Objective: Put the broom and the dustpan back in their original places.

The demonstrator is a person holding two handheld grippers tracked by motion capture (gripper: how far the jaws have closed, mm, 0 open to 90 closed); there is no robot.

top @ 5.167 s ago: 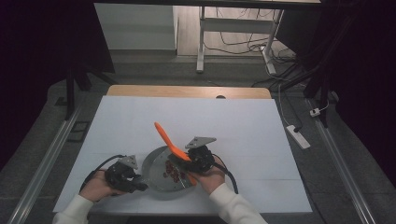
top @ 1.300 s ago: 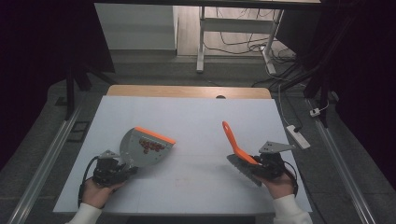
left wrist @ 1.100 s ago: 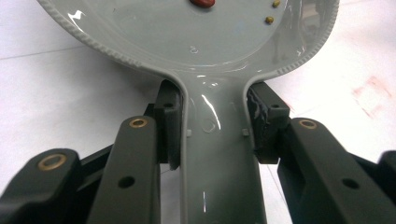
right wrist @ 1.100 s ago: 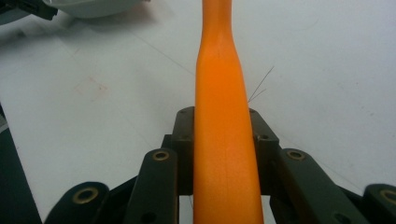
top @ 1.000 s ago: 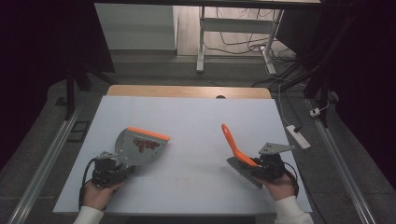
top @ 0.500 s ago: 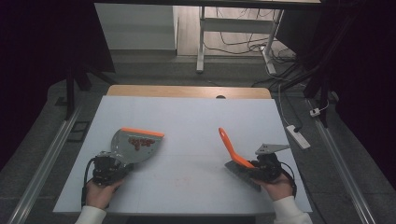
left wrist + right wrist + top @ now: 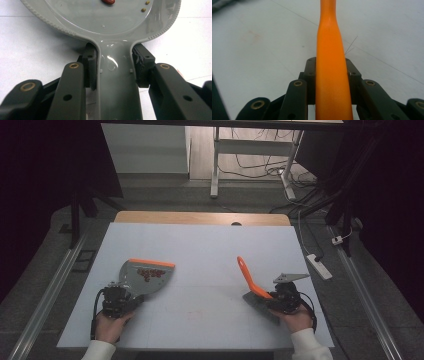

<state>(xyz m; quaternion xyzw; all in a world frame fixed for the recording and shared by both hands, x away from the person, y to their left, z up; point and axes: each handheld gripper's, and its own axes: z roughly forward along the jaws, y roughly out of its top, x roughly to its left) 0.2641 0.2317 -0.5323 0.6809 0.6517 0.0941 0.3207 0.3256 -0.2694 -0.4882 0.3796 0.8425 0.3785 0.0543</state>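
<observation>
Nearest the table's front edge, at lower left of the high view: left hand [image 7: 109,326] wrapped round the left gripper [image 7: 116,299], jaws clamped on the grey handle of the dustpan [image 7: 145,276]; in the left gripper view, both pads pressed flat against the sides of that handle [image 7: 116,82], with the pan's ribbed rim spreading wide just beyond. At lower right, much the same distance from the edge: right hand [image 7: 295,319] around the right gripper [image 7: 280,296], grey three-cornered plate on top, jaws closed on the orange handle of the brush [image 7: 248,278]; seen from the right gripper view, orange handle [image 7: 332,75] pinched between the two pads and running straight up and away. Dark brush head low against the table [image 7: 210,245], just beside the right gripper, handle slanted up and to the left. Farther in, dustpan resting on the white tabletop, orange lip at its far edge, a small heap of reddish-brown beans [image 7: 148,273] gathered just behind that lip. Dustpan and brush well apart, bare white surface between. Beyond the table's wooden far edge, metal desk legs [image 7: 216,165] and loose cables on the floor.
</observation>
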